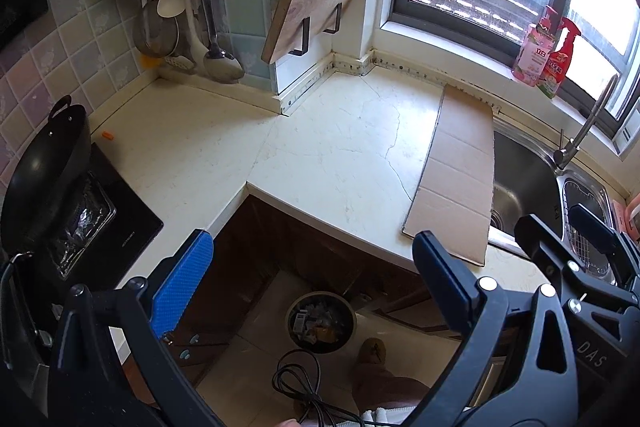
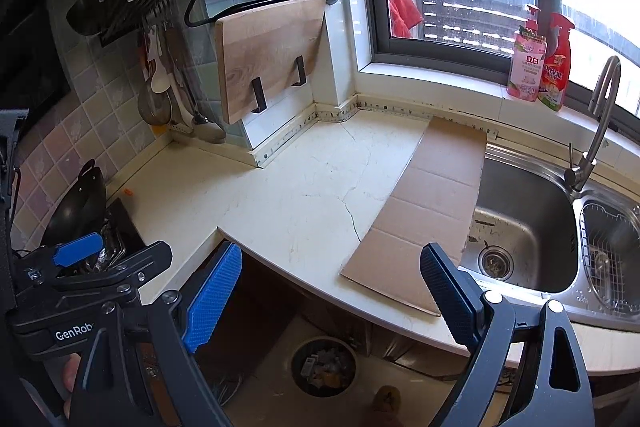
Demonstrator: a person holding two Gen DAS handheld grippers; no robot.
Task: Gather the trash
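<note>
A round trash bin [image 1: 321, 321] holding several scraps stands on the floor below the counter; it also shows in the right wrist view [image 2: 323, 366]. A flat strip of brown cardboard [image 1: 456, 171] lies on the white counter beside the sink, also in the right wrist view [image 2: 424, 211]. A small orange scrap [image 1: 107, 135] lies on the counter near the wok, also in the right wrist view [image 2: 128, 192]. My left gripper [image 1: 312, 275] is open and empty, held over the counter's front edge. My right gripper [image 2: 328, 287] is open and empty, beside it.
A black wok [image 1: 44, 175] sits on the stove at left. A steel sink [image 2: 524, 223] with faucet [image 2: 596, 131] lies at right. A cutting board [image 2: 268, 59] and hanging utensils [image 1: 188, 7] line the wall. Bottles [image 2: 538, 59] stand on the windowsill. A black cable [image 1: 300, 383] lies on the floor.
</note>
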